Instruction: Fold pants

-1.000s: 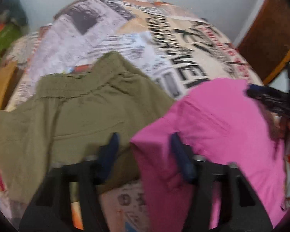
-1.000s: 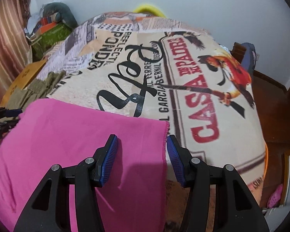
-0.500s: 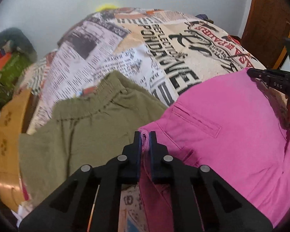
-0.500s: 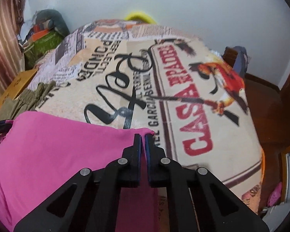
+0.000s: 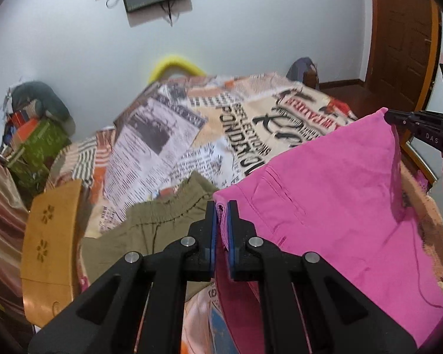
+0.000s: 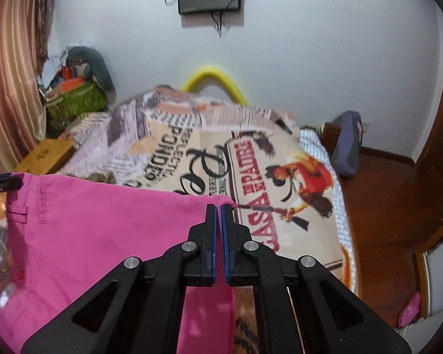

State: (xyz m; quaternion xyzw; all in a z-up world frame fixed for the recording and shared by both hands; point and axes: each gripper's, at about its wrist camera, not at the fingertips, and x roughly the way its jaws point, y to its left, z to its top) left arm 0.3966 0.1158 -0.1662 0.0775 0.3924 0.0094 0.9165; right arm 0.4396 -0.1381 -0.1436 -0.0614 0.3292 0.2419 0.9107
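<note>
the left gripper (image 5: 220, 206) is clenched on the waistband corner of the pink pants (image 5: 325, 200), and the right gripper (image 6: 219, 208) is clenched on the far hem corner of the same pants. the cloth hangs between the two, so its long axis runs from one gripper to the other, across the near edge of the bed (image 5: 168, 135). each hand is nearest to its own end. the olive pants (image 5: 150, 224) lie just beyond the left gripper.
</note>
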